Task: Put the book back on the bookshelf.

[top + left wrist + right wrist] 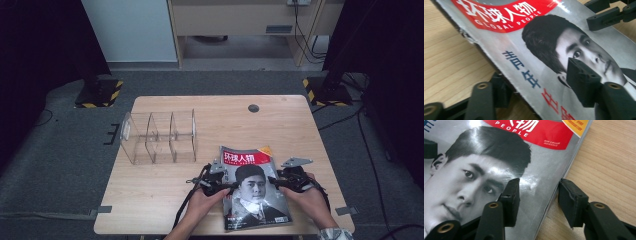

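Magazine (254, 192) flat on table (165, 187), edges between both grippers' jaws

The high view is evenly lit from above, the desk (280, 125) bright while the room's far corners fall into near black; the picture is soft and low in detail. In both gripper views the magazine (544, 177) cover throws white glare near its top edge, and the jaws close to the lens are blurred and dark.
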`<state>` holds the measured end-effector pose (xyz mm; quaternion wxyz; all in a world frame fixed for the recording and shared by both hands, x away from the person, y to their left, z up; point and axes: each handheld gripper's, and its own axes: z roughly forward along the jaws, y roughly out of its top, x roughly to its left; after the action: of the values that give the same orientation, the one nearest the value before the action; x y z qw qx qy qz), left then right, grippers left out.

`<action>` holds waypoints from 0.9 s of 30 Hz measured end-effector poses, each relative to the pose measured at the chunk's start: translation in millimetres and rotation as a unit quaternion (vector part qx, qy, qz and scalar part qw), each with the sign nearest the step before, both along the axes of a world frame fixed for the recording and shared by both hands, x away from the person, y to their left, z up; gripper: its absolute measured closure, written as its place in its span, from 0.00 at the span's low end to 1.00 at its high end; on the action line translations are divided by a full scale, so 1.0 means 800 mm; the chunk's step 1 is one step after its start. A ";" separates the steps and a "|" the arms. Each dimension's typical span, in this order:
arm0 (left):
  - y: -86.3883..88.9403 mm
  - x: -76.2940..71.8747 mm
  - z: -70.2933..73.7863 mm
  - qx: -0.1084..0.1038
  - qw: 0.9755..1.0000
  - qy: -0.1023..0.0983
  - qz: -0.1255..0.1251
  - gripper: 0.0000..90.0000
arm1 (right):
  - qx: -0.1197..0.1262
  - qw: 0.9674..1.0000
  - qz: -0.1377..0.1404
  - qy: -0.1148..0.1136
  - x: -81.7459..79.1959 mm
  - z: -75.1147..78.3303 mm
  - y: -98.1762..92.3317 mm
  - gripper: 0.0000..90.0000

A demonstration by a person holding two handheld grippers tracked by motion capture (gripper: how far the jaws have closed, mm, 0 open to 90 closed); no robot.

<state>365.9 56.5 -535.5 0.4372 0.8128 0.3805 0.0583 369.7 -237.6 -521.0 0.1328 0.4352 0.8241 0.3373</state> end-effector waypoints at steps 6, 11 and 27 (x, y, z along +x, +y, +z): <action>0.010 0.006 0.000 -0.002 1.000 0.001 0.007 0.61 | 0.002 1.000 0.001 -0.001 0.000 0.001 0.004 0.66; 0.016 0.009 0.000 -0.004 1.000 0.005 0.005 0.65 | 0.002 1.000 0.005 -0.003 0.000 0.001 0.007 0.68; 0.008 0.040 0.021 -0.006 0.999 0.025 -0.029 0.19 | 0.015 1.000 0.015 -0.002 0.001 -0.004 0.008 0.66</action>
<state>397.7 63.0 -519.0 0.4335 0.8221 0.3684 0.0230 370.3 -231.2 -524.4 0.1229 0.4242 0.8250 0.3526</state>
